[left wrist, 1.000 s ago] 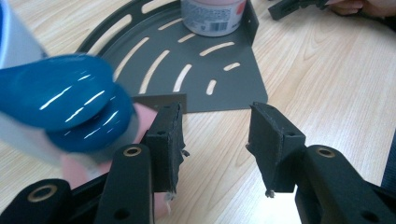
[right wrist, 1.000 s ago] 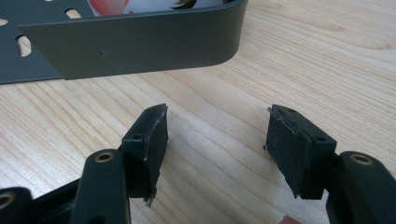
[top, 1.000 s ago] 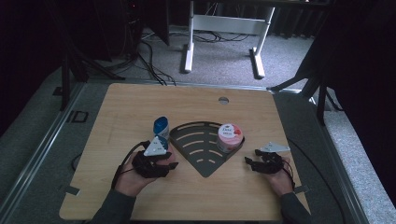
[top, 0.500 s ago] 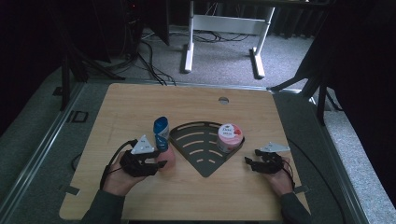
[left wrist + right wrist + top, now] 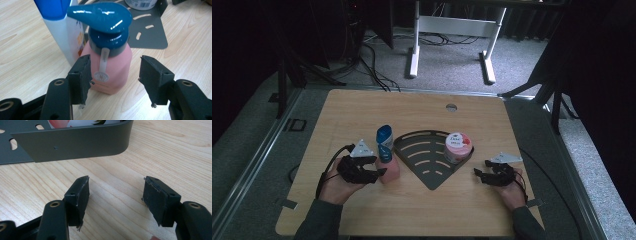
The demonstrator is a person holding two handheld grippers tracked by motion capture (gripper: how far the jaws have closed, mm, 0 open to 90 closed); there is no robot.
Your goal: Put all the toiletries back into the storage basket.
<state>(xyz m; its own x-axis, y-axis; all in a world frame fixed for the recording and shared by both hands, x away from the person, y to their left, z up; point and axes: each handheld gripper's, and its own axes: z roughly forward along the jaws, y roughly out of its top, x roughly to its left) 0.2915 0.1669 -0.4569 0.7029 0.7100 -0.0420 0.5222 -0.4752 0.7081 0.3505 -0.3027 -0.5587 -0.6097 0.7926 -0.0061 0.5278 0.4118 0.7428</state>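
A pink pump bottle (image 5: pixel 391 170) with a teal pump head (image 5: pixel 105 17) stands on the wooden table (image 5: pixel 362 110), left of a dark grey corner rack (image 5: pixel 422 155). Close behind it is a white bottle with a blue cap (image 5: pixel 384 142). My left gripper (image 5: pixel 379 172) has the pink bottle (image 5: pixel 112 72) between its jaws; they have just been opening, and a gap shows at the right pad (image 5: pixel 152 77). A pink-lidded Dove jar (image 5: pixel 458 146) sits in the rack's right corner. My right gripper (image 5: pixel 477 174) rests open on the table in front of the rack's wall (image 5: pixel 75 142).
The table has a round cable hole (image 5: pixel 451 107) near its far edge. A white desk frame (image 5: pixel 452 30) and cables lie on the carpet beyond. Bare wood stretches behind the rack and along the front edge.
My left gripper has slid left and back, and its jaws have widened around the pink bottle, which now stands on the table. The right gripper has stayed put.
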